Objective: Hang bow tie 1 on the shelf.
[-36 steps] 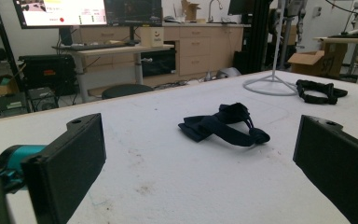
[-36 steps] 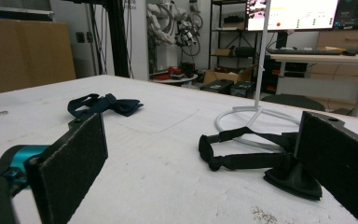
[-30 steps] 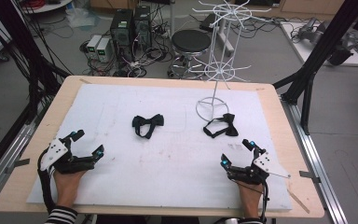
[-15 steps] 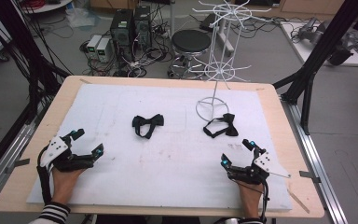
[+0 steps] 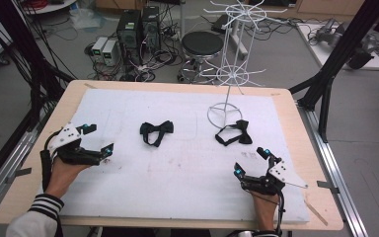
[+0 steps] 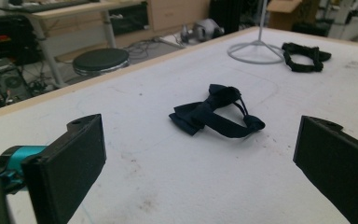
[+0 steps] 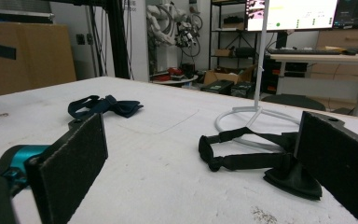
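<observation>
The left claw [image 5: 94, 138] hovers spread near the desk [image 5: 286, 101]'s left edge, bare mat between it and the navy bow tie [image 5: 156, 132] mid-desk. The black bow tie [image 5: 234, 133] touches the wire stand [image 5: 225, 106]'s ring, ahead of the spread right claw [image 5: 250, 162]. The right gripper view shows its strap looped open.

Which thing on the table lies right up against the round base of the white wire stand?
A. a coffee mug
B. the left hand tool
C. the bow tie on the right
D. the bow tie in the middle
C: in the high view the right bow tie lies at the ring base of the white wire stand, its strap at the ring, while the middle bow tie lies well apart to the left.
</observation>
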The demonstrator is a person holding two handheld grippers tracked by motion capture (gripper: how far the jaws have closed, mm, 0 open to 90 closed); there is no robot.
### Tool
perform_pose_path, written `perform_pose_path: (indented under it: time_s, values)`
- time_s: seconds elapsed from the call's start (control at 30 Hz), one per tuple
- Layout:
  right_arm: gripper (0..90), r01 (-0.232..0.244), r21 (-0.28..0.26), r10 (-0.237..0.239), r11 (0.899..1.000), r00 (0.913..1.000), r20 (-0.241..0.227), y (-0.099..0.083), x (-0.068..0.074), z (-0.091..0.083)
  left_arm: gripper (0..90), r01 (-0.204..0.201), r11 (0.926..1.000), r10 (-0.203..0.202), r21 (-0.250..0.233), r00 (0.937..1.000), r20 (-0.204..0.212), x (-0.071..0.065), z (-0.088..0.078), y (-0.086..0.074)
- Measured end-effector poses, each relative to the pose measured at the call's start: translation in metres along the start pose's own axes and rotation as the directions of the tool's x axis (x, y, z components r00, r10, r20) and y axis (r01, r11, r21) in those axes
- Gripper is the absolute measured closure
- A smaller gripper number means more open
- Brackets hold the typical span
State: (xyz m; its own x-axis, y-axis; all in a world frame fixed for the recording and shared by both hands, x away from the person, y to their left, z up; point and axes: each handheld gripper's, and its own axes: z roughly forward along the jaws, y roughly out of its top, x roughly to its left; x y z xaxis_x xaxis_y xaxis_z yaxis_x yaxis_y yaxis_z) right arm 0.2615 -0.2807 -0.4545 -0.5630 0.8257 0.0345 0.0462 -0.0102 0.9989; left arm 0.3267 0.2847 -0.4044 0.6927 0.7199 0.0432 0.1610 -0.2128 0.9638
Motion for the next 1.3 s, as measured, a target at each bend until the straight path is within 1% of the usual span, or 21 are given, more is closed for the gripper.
perform_pose_path:
  time_s: [0.07, 0.2, 0.37, 0.4, 0.6, 0.63, 0.67, 0.8, 0.87, 0.9, 0.97, 1.0, 1.03, 1.07, 1.1, 1.17, 1.2, 1.23, 1.27, 1.3]
  values:
    - [1.7, -0.001, 0.0, 0.001, 1.0, 1.0, -0.001, 0.0, 0.0, 0.0, 2.8, -0.009, 0.9997, 0.009, 0.023, 0.9997, 0.023, 0.003, 0.005, 0.007]
    - [1.7, 0.003, -0.002, -0.003, 1.0, 1.0, -0.002, 0.0, 0.0, 0.0, 2.8, -0.045, 0.9969, 0.041, 0.065, 0.9972, 0.062, 0.007, 0.015, 0.019]
    - [1.7, -0.001, 0.001, 0.001, 1.0, 1.0, 0.0, 0.0, 0.0, 0.0, 2.8, -0.047, 0.9938, 0.037, 0.1, 0.994, 0.103, 0.014, 0.028, 0.031]
    - [1.7, -0.001, 0.001, 0.001, 1.0, 1.0, 0.0, 0.0, 0.0, 0.0, 2.8, -0.048, 0.9924, 0.035, 0.114, 0.9931, 0.112, 0.015, 0.031, 0.033]
    - [1.7, 0.001, -0.006, -0.001, 1.0, 1.0, 0.0, 0.0, -0.001, 0.0, 2.8, -0.081, 0.9813, 0.051, 0.175, 0.9846, 0.167, 0.019, 0.051, 0.047]
    - [1.7, 0.001, -0.006, -0.001, 1.0, 1.0, 0.0, 0.0, -0.001, 0.0, 2.8, -0.09, 0.9784, 0.056, 0.186, 0.9823, 0.179, 0.02, 0.055, 0.05]
    - [1.7, 0.002, -0.006, -0.002, 1.0, 1.0, -0.001, 0.0, -0.001, 0.0, 2.8, -0.098, 0.9772, 0.063, 0.188, 0.9802, 0.188, 0.02, 0.058, 0.052]
    - [1.7, -0.004, -0.005, 0.004, 1.0, 1.0, 0.0, 0.0, -0.001, 0.0, 2.8, -0.126, 0.9655, 0.075, 0.228, 0.973, 0.218, 0.023, 0.074, 0.064]
    - [1.7, -0.008, -0.005, 0.008, 1.0, 1.0, -0.001, 0.0, -0.001, 0.0, 2.8, -0.152, 0.9559, 0.097, 0.251, 0.9708, 0.22, 0.023, 0.081, 0.069]
    - [1.7, -0.008, -0.005, 0.008, 1.0, 1.0, -0.001, 0.0, -0.001, 0.0, 2.8, -0.16, 0.9538, 0.102, 0.255, 0.9686, 0.227, 0.024, 0.085, 0.071]
    - [1.7, -0.009, -0.002, 0.009, 1.0, 1.0, -0.001, 0.0, -0.001, 0.0, 2.8, -0.175, 0.9455, 0.111, 0.275, 0.966, 0.234, 0.025, 0.092, 0.074]
    - [1.7, -0.011, -0.002, 0.011, 1.0, 0.9999, 0.0, 0.0, -0.001, 0.0, 2.8, -0.181, 0.9402, 0.113, 0.289, 0.9649, 0.237, 0.026, 0.096, 0.075]
    - [1.7, -0.011, -0.001, 0.011, 1.0, 0.9999, -0.002, 0.0, -0.001, 0.0, 2.8, -0.195, 0.9321, 0.121, 0.305, 0.9621, 0.244, 0.027, 0.099, 0.076]
    - [1.7, -0.012, 0.001, 0.012, 1.0, 0.9999, -0.002, 0.0, -0.001, 0.0, 2.8, -0.196, 0.9321, 0.122, 0.304, 0.9612, 0.248, 0.027, 0.102, 0.075]
    - [1.7, -0.014, 0.001, 0.014, 1.0, 0.9999, -0.003, 0.0, -0.001, 0.0, 2.8, -0.2, 0.9265, 0.12, 0.319, 0.9594, 0.256, 0.028, 0.106, 0.074]
    - [1.7, -0.013, 0.001, 0.013, 1.0, 0.9999, -0.002, 0.0, -0.001, 0.0, 2.8, -0.216, 0.9087, 0.126, 0.357, 0.9578, 0.258, 0.028, 0.112, 0.072]
    - [1.7, -0.013, 0.001, 0.013, 1.0, 0.9999, -0.002, 0.0, -0.001, 0.0, 2.8, -0.221, 0.903, 0.127, 0.368, 0.9565, 0.263, 0.029, 0.114, 0.071]
    - [1.7, -0.013, 0.0, 0.013, 1.0, 0.9999, -0.001, 0.0, -0.001, 0.0, 2.8, -0.221, 0.9003, 0.123, 0.375, 0.9555, 0.268, 0.029, 0.117, 0.07]
    - [1.7, -0.014, 0.001, 0.014, 1.0, 0.9999, 0.0, 0.0, -0.001, 0.0, 2.8, -0.228, 0.8924, 0.125, 0.389, 0.954, 0.273, 0.029, 0.119, 0.07]
    - [1.7, -0.014, 0.003, 0.014, 1.0, 0.9999, -0.001, 0.0, -0.001, 0.0, 2.8, -0.232, 0.8865, 0.124, 0.4, 0.953, 0.276, 0.029, 0.122, 0.07]
